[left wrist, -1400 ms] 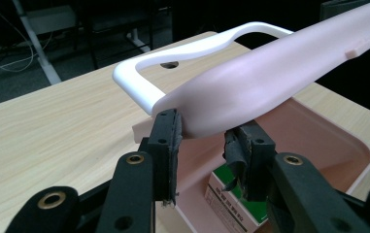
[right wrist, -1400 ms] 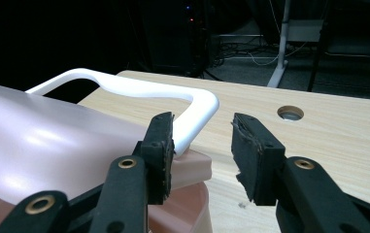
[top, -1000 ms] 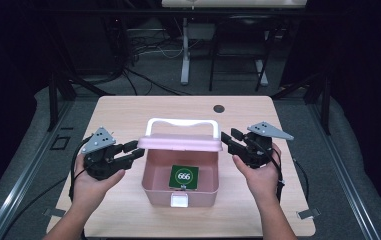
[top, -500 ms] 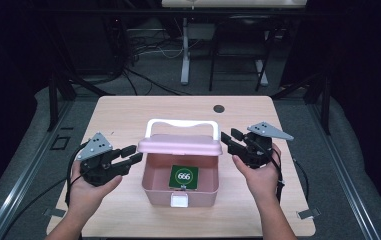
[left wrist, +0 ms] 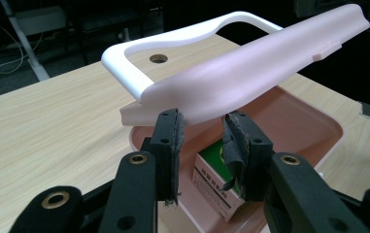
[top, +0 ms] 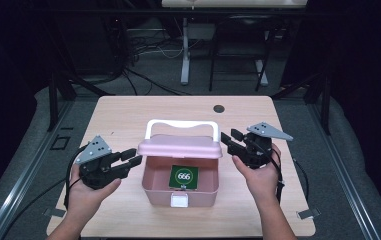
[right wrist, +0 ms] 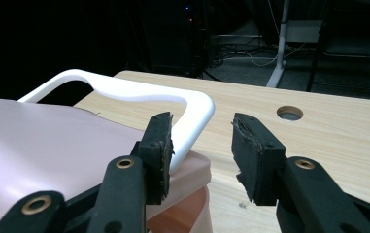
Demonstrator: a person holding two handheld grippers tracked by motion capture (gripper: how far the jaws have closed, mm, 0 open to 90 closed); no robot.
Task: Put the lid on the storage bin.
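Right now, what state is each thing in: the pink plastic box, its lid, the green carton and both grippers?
Pink plastic box: upright on the table, open.
Pink lid with white handle: raised, tilted back over the box's rear.
Green carton marked 666: inside the box.
Left gripper: open, holding nothing.
Right gripper: open, holding nothing.

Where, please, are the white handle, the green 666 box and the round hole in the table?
white handle (top: 182, 123), high view, on its top bar.
green 666 box (top: 183, 176), high view, on its printed top face inside the pink case.
round hole (top: 219, 108), high view, at its centre in the tabletop.
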